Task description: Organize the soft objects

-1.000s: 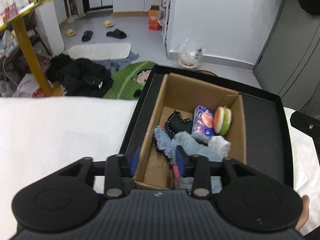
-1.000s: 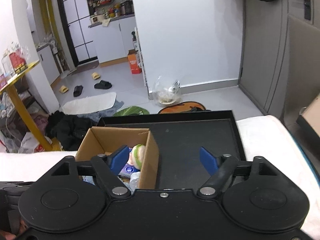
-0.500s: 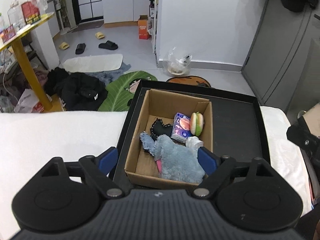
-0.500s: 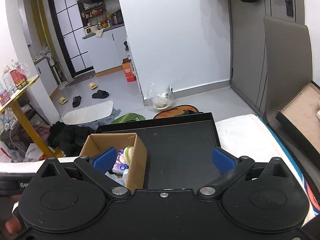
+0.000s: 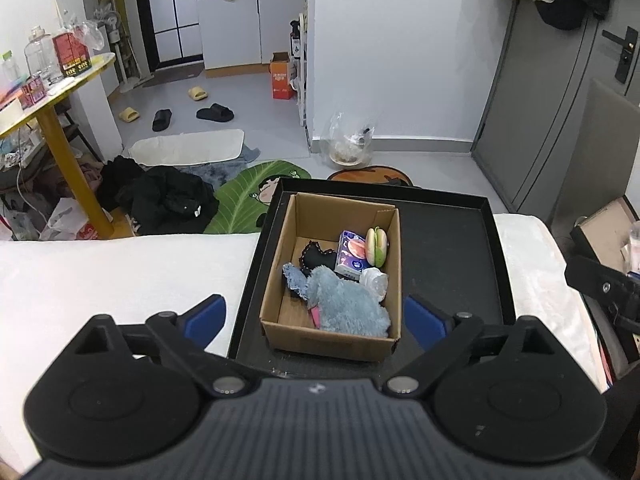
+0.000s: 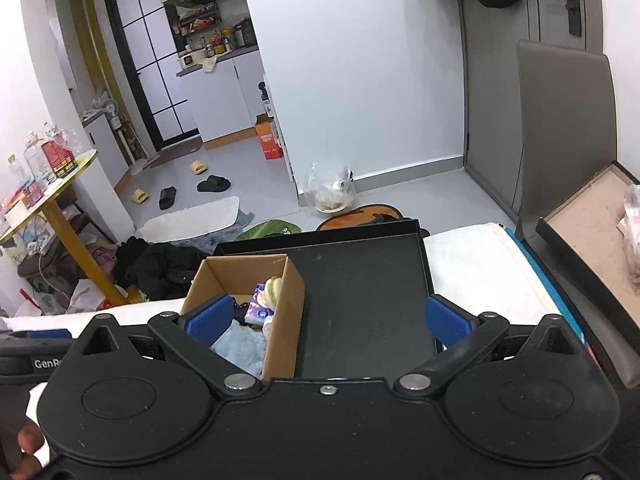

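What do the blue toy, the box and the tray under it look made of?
Blue toy: shaggy plush, fuzzy pile visible, likely synthetic. Box: plain brown corrugated cardboard, matte, folded flaps. Tray: black, smooth, matte, thin raised rim; possibly rigid board or plastic, unclear.

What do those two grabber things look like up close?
Both are black plastic. The left gripper has two round discs, silver pivot screws, a ribbed middle and bright blue fingertip pads. The right gripper looks the same but smooth in the middle. White letters "GenR" show on a black part at that view's left edge.
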